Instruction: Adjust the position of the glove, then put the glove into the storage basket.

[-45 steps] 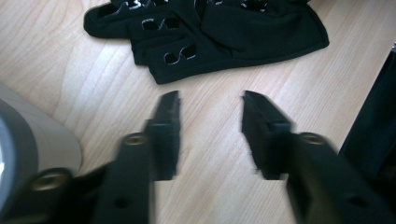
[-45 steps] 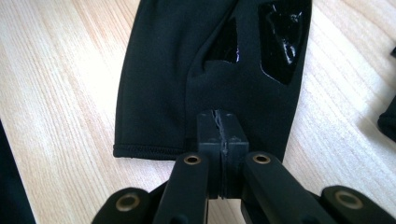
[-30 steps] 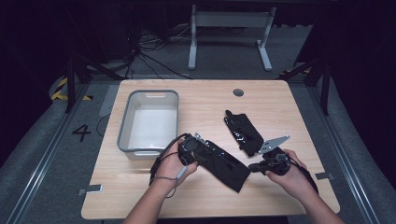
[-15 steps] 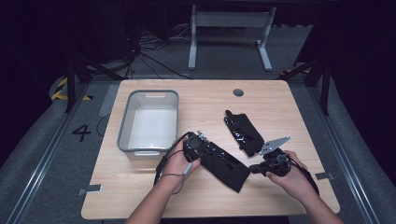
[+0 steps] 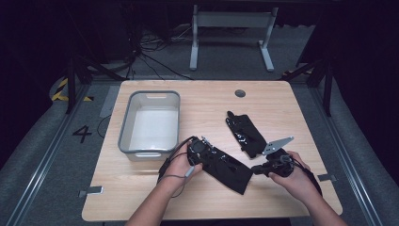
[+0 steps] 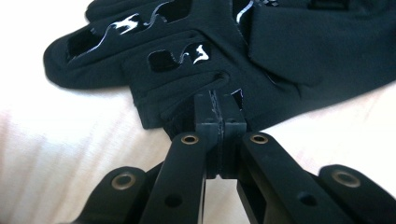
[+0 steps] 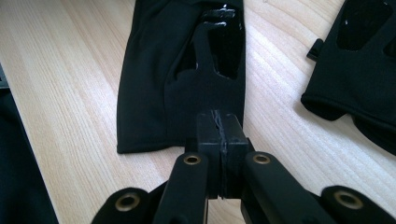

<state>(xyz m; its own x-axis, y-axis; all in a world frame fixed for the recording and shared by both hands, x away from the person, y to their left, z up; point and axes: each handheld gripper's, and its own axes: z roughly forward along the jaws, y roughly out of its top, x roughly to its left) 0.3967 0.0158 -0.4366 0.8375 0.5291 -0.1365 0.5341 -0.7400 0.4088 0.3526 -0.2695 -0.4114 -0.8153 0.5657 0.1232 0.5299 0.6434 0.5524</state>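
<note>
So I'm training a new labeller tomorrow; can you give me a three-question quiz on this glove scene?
1. True or false: a glove lies inside the grey bin.
2. Multiple choice: the left tongs are A) wide open above the table, B) shut at the edge of the near glove, C) gripping the bin's rim.
3. Short answer: how many black gloves are on the wooden table, and which one lies between the two hands?

Key:
1. False; the bin looks empty.
2. B
3. Two; the near glove lies between the hands, with the right tongs shut at its cuff end, while the far glove lies apart, beyond it.
</note>
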